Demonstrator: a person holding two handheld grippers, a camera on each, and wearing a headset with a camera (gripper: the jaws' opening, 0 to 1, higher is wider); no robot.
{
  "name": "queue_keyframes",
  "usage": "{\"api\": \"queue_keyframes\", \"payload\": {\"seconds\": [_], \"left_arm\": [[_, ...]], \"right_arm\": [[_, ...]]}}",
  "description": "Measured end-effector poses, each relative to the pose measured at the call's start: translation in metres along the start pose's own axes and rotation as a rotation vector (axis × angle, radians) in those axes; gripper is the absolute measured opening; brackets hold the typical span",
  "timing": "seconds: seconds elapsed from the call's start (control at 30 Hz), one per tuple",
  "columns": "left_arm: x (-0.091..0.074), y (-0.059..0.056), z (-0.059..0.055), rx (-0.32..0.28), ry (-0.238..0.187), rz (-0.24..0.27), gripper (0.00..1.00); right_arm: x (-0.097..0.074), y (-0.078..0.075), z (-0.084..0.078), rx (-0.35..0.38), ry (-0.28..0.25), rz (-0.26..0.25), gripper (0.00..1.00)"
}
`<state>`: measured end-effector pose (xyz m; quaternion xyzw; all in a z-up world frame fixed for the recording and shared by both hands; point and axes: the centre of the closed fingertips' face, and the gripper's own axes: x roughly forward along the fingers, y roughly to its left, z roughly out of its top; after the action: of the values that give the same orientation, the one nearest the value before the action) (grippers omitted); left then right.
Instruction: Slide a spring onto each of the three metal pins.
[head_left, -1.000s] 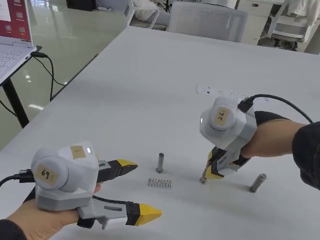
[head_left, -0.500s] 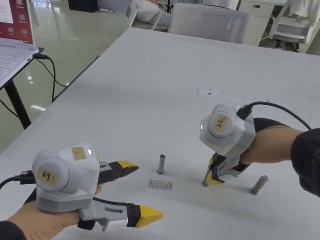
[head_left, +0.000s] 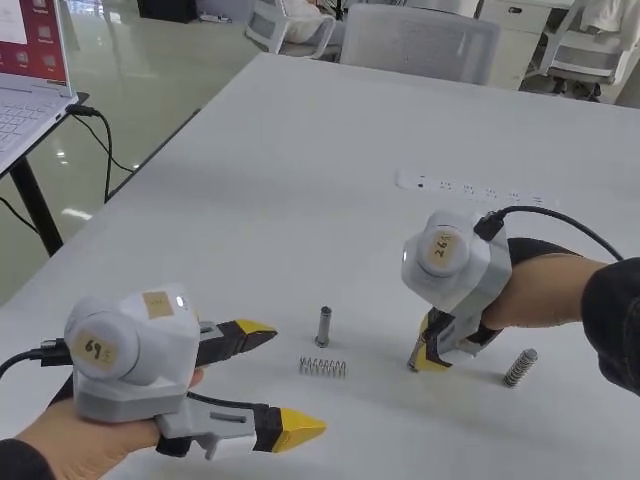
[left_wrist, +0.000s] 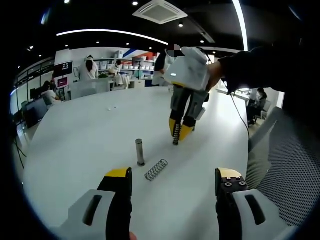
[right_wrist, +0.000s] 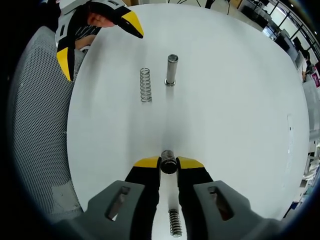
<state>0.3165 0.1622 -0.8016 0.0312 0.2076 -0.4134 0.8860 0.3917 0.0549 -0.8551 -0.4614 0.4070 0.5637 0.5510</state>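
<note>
At a white workbench (head_left: 300, 180), the right gripper (head_left: 430, 358) points steeply down, its yellow-tipped jaws clamped together on a held spring (right_wrist: 168, 161) that stands upright with its foot on the tabletop. The coils show between the tips in the left gripper view, but whether a pin runs inside them cannot be told. To the left of it, a bare pin (head_left: 323, 326) of grey metal stands upright on the table. A loose spring (head_left: 322, 367) lies on its side just on the near side of that pin, close by but not touching. To the right of the right gripper sits a sprung pin (head_left: 519, 367) — coils wrapped along its length — apart from the jaws. At the near left, the left gripper (head_left: 280, 378) is held low over the table with its jaws spread wide and nothing between them. The bare pin and loose spring lie ahead of its tips, clear of contact. Farther back a white power strip (head_left: 470, 187) rests on the table, and a laptop (head_left: 25, 70) sits off the far left edge.
</note>
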Motion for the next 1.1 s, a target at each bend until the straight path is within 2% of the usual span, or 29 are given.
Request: {"api": "queue_keyframes", "payload": {"seconds": [0.67,1.1], "left_arm": [[0.0,0.0,0.0,-0.002,-0.001,0.001,0.66],[0.0,0.0,0.001,0.002,-0.002,0.001,0.66]], "right_arm": [[-0.002,0.0,0.003,0.005,-0.026,0.003,0.25],[-0.007,-0.001,0.01,0.002,-0.048,-0.004,0.26]]}}
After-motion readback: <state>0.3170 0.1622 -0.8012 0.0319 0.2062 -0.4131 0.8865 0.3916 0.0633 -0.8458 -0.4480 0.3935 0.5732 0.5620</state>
